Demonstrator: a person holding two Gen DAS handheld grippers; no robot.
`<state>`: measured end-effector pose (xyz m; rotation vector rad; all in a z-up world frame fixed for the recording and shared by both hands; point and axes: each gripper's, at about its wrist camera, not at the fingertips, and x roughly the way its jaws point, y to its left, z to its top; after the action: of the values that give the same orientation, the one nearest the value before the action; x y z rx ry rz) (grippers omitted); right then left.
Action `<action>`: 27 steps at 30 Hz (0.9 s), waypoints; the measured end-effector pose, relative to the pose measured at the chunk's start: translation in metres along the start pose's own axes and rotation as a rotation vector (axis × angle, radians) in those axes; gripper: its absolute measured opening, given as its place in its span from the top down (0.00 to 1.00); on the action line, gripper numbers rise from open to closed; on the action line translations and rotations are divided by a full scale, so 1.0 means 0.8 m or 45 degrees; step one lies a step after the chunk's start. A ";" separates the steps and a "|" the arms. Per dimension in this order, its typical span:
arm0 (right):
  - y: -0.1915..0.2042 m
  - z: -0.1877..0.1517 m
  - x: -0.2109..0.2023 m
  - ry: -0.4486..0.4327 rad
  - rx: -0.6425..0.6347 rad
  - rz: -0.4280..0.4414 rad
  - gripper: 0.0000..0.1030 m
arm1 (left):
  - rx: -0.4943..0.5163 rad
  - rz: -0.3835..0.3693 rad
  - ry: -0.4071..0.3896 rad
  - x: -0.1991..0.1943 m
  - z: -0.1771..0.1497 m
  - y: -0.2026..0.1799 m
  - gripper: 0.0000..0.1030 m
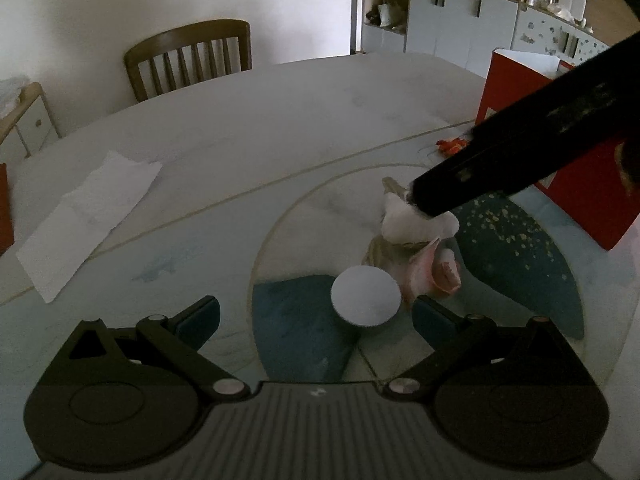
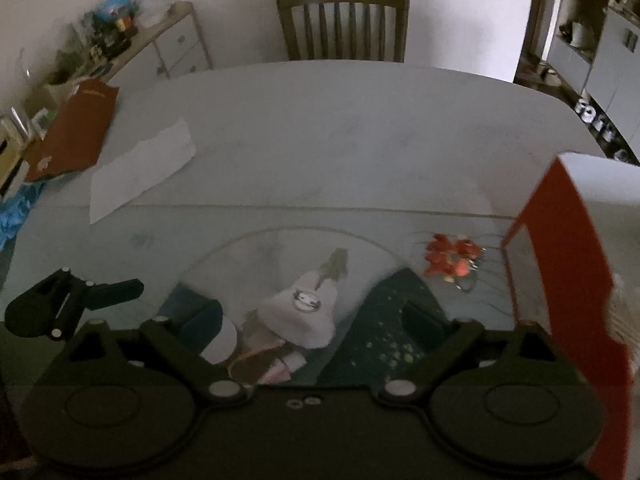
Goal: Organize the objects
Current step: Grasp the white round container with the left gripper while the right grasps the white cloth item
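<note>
A small doll in a white hat (image 2: 301,312) lies on the patterned table mat, pink and tan parts trailing toward me. My right gripper (image 2: 316,322) hangs over it, open, with the doll between its fingers and neither pad touching it. In the left wrist view the doll's hat (image 1: 404,224) shows under a black finger (image 1: 440,196) of the right gripper. A white round disc (image 1: 366,296) stands beside the doll. My left gripper (image 1: 316,314) is open around the disc without touching it. The left gripper's finger (image 2: 120,289) shows at the left.
A red open box (image 2: 560,280) stands close on the right. A red-orange ornament (image 2: 452,258) lies beside it. A torn white paper sheet (image 2: 140,164) and a red folder (image 2: 76,128) lie at the far left. A wooden chair (image 2: 344,20) stands behind the table.
</note>
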<state>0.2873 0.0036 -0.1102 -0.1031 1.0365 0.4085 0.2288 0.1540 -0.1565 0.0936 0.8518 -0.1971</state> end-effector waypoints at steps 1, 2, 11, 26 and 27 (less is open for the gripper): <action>0.000 0.000 0.005 0.009 0.009 0.000 0.08 | 0.000 0.001 -0.005 0.001 0.000 -0.001 0.01; 0.001 0.002 0.010 0.020 0.020 0.001 0.09 | -0.001 -0.002 -0.008 0.002 0.000 -0.001 0.01; 0.004 -0.003 0.039 0.088 0.045 -0.007 0.16 | -0.028 0.013 -0.017 0.006 0.001 -0.006 0.09; 0.002 -0.003 0.044 0.113 0.060 -0.004 0.48 | -0.056 -0.019 -0.015 0.008 0.004 -0.007 0.55; 0.001 -0.003 0.043 0.113 0.068 -0.001 0.51 | -0.053 -0.018 -0.016 0.007 0.004 -0.007 0.62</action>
<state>0.3003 0.0135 -0.1408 -0.0744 1.1340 0.3778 0.2339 0.1470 -0.1586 0.0469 0.8435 -0.1928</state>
